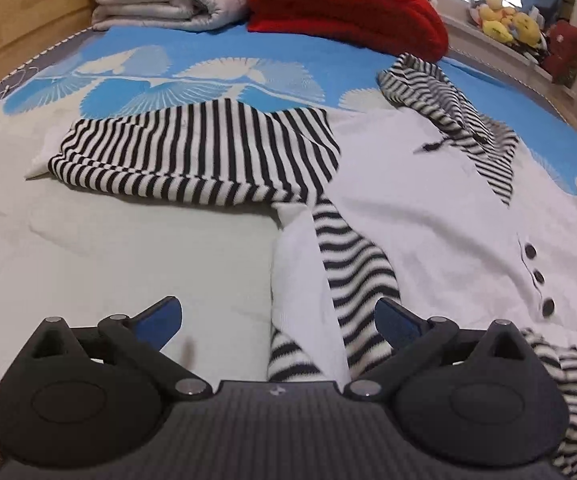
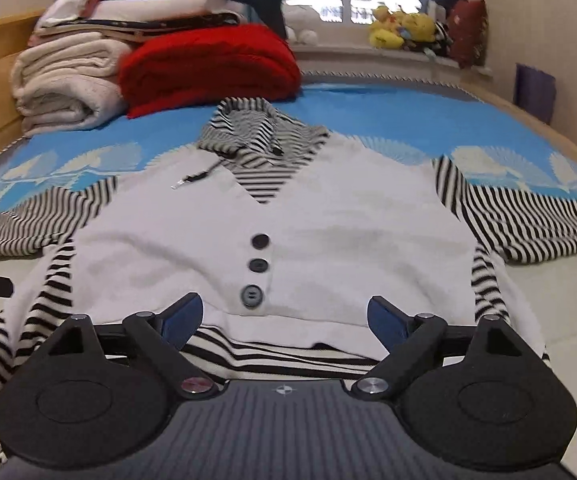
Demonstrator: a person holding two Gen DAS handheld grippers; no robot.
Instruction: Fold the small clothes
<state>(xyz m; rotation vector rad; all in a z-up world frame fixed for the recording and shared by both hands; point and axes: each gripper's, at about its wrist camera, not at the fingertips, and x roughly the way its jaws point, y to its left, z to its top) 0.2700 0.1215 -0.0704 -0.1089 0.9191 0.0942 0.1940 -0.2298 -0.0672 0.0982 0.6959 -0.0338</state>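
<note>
My left tongs (image 1: 278,320) and right tongs (image 2: 284,316) both gape wide, gripping nothing. The white sweater (image 2: 328,216) with striped sleeves lies flat on the bed (image 2: 388,120), its hem just beneath them.

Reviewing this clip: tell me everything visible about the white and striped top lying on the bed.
The top is a small knit-looking garment lying face up and spread flat on the bedsheet. It has a white vest-style front, three dark buttons down the middle, a rumpled black-and-white striped collar, striped sleeves stretched out to both sides, and a striped hem nearest the cameras. No fold is made yet. Both the left gripper and the right gripper hover open near its lower edge, gripping nothing.
</note>
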